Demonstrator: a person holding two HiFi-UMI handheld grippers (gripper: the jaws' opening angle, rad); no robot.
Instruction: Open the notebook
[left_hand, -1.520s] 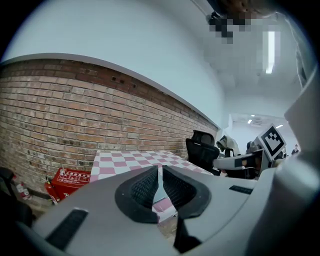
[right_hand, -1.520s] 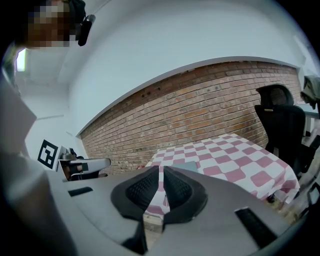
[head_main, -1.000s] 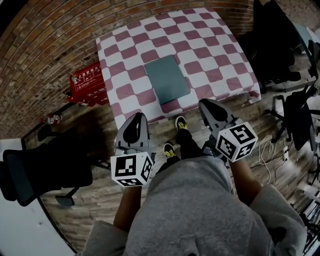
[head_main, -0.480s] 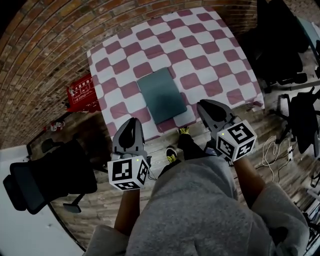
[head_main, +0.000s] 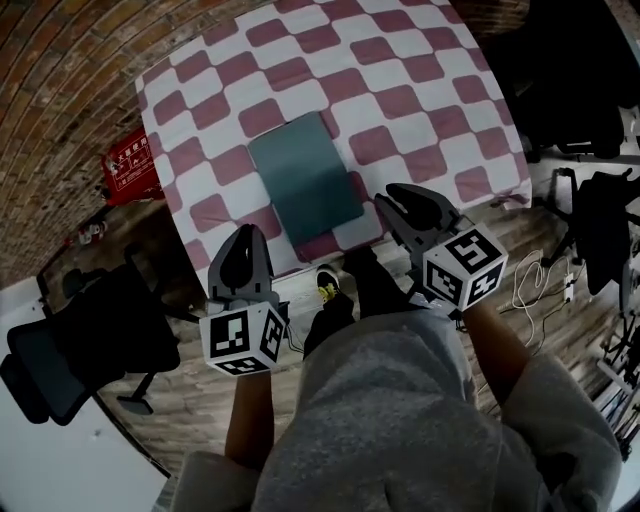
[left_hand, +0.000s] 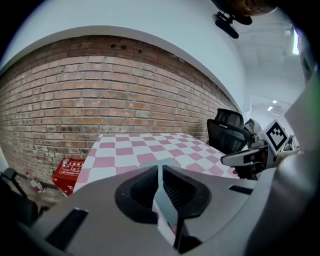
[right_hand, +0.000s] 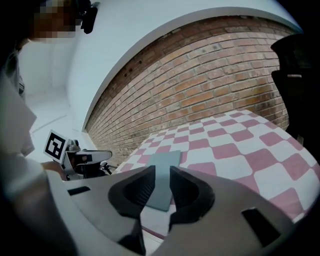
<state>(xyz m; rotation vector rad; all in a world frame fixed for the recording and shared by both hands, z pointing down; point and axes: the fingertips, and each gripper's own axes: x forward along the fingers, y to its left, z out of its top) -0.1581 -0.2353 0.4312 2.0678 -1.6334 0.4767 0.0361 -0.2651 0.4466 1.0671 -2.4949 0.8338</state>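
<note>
A closed grey-green notebook (head_main: 305, 175) lies on the red-and-white checked tablecloth (head_main: 400, 100), near the table's front edge. My left gripper (head_main: 245, 238) hangs just short of that edge, left of the notebook, jaws shut with nothing between them (left_hand: 160, 169). My right gripper (head_main: 396, 200) hovers over the front edge, just right of the notebook. Its jaws have just been opening and stand slightly apart, nothing between them. In the right gripper view the notebook (right_hand: 167, 160) lies ahead, seen past the parted gripper (right_hand: 161, 172). Neither gripper touches it.
A red box (head_main: 130, 165) sits on the wooden floor left of the table, by the brick wall. A black office chair (head_main: 90, 340) stands at my left, more dark chairs (head_main: 580, 90) at the right. Cables (head_main: 530, 290) trail on the floor. My shoe (head_main: 328, 290) is under the table's edge.
Both grippers have come forward and down toward the table's front edge, and the notebook now lies closer to them. The right jaws have parted a little.
</note>
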